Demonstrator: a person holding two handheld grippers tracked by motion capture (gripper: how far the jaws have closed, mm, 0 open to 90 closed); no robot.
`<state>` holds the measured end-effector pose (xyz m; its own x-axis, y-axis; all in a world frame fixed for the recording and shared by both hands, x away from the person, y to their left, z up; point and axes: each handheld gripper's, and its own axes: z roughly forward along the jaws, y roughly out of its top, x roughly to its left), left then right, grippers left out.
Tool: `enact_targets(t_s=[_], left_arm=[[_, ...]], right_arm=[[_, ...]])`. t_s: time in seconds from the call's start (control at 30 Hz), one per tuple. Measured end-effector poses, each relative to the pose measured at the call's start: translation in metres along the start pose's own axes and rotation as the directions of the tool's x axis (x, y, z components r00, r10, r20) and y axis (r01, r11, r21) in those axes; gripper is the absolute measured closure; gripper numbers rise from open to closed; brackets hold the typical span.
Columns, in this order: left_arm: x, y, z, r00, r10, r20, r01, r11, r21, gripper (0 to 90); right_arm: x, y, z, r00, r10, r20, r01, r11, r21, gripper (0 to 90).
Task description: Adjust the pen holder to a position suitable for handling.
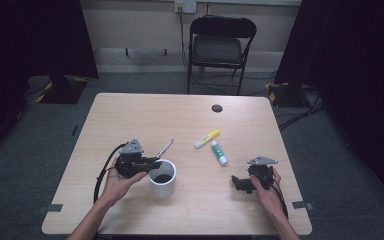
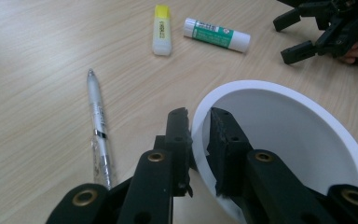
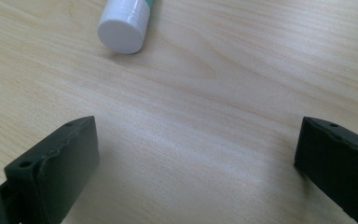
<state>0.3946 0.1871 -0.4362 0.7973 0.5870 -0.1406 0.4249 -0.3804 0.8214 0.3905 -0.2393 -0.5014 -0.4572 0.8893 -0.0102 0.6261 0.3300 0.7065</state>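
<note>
Table (image 1: 130, 115): wood, slick. White cup (image 1: 162, 178) near front-left, L gripper (image 2: 199, 135) pinching rim, one jaw inside wall. Risk: thin grip, cup tips/slides if dragged, knocks pen (image 2: 98, 135). R gripper (image 3: 196, 154) spread wide, idle, glue stick (image 3: 123, 23) just ahead.

No wording is coming through legibly anywhere. The glue stick (image 2: 216, 34) is carrying a green label with white print, too small and blurred to read. The yellow highlighter (image 2: 161, 30) is showing a line of dark lettering along its barrel, which is likewise not resolving into letters. The pen (image 2: 99, 133) is bearing faint marks on its clear body, unreadable. In the high view, the yellow-and-black striped markings (image 1: 45, 92) on the floor are showing as hazard tape, with no text.
</note>
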Motion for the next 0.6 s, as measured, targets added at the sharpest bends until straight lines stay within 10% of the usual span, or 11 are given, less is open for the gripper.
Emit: enact_targets(t_s=[0.6], left_arm=[[-0.008, 0.015, 0.026, 0.9995, -0.010, 0.029, 0.010, 0.9999, -0.009, 78.0]], right_arm=[[0.000, 0.000, 0.000, 1.0000, -0.001, -0.001, 0.001, 1.000, 0.000, 0.0]])
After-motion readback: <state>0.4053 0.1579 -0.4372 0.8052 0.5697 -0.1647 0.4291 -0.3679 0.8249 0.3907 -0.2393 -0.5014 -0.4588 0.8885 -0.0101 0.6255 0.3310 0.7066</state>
